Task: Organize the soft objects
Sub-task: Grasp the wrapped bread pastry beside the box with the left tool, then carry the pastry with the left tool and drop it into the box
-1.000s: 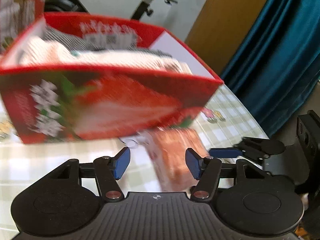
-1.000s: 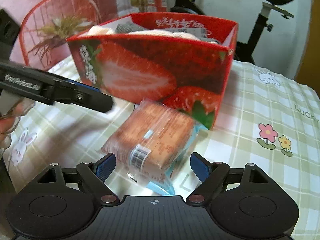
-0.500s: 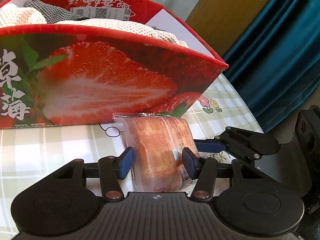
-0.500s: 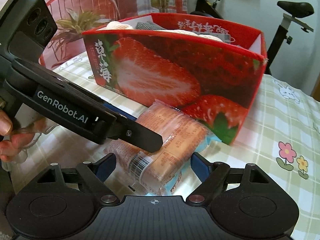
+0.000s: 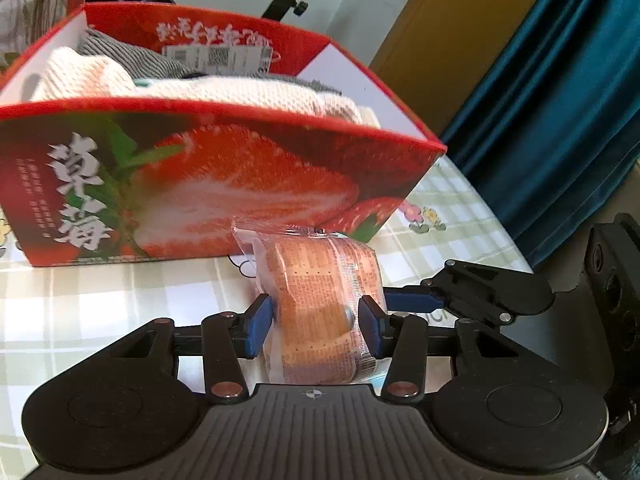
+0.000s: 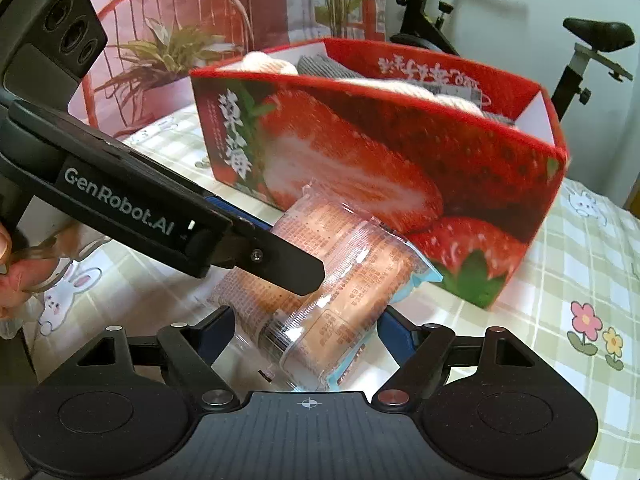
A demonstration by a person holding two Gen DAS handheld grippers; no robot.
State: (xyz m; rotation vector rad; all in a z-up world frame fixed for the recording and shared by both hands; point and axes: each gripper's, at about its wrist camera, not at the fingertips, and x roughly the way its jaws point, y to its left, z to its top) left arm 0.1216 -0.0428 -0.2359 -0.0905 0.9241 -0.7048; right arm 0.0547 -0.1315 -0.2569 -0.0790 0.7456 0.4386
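Note:
A clear-wrapped packet of orange cakes [image 5: 320,280] lies on the checked tablecloth in front of a red strawberry box [image 5: 240,184]. My left gripper [image 5: 315,326] straddles the packet's near end. Its jaws are closing, with both blue pads against the wrapper. In the right wrist view the same packet [image 6: 352,264] lies between the pads of my right gripper [image 6: 308,332], which is open and closing slightly, its pads just clear of the wrapper. The left gripper's black finger [image 6: 280,264] crosses over the packet from the left. White knit cloth [image 5: 240,92] and grey knit cloth [image 5: 128,56] fill the box.
The box [image 6: 360,168] stands just behind the packet. A hand [image 6: 20,276] holds the left tool at the left edge. Behind the table are a red wire chair with a plant [image 6: 160,52], an exercise bike [image 6: 580,52] and a teal curtain [image 5: 560,100].
The left gripper came forward around the packet and its jaws narrowed onto the wrapper. The right gripper shifted closer, so the packet now reaches deeper between its pads.

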